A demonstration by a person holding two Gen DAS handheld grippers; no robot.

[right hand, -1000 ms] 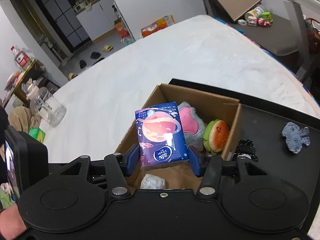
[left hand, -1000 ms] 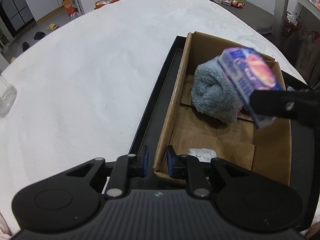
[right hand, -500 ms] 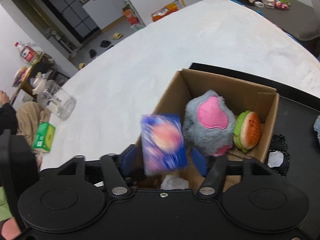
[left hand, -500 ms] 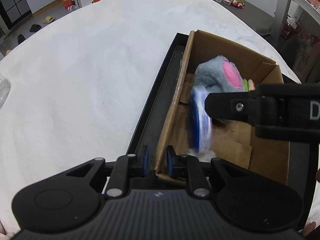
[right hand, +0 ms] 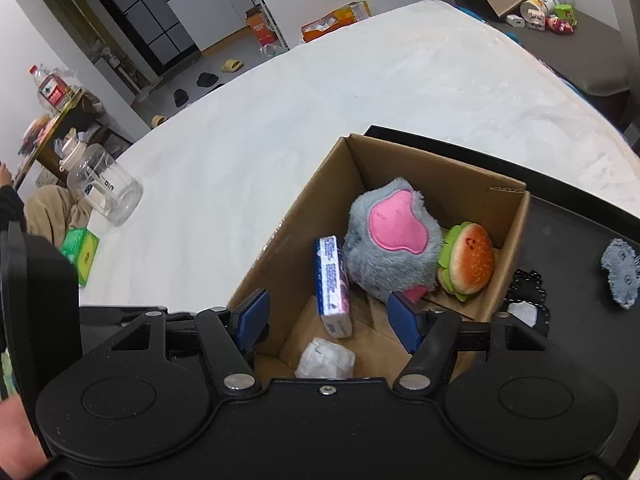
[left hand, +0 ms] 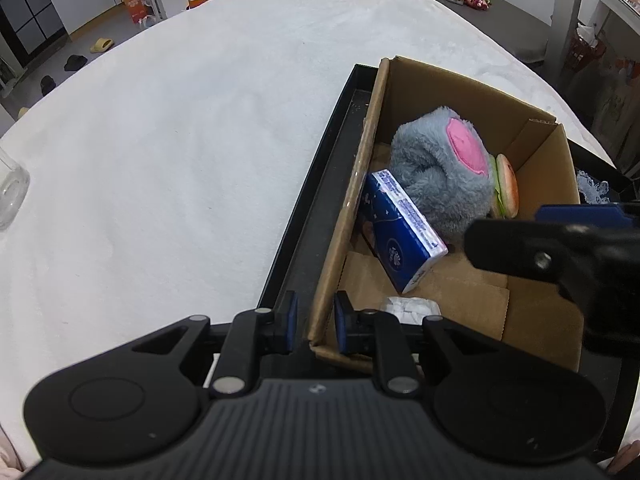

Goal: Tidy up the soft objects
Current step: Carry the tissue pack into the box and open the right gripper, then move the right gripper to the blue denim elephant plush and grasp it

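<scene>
Two tongs: L [left hand: 313,327] pinching box [left hand: 532,320] wall, R [right hand: 327,317] open above tissue pack [right hand: 331,280]

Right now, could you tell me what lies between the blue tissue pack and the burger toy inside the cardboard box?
The grey plush with the pink patch sits between the tissue pack and the burger toy, touching both. The right wrist view shows it best.
</scene>
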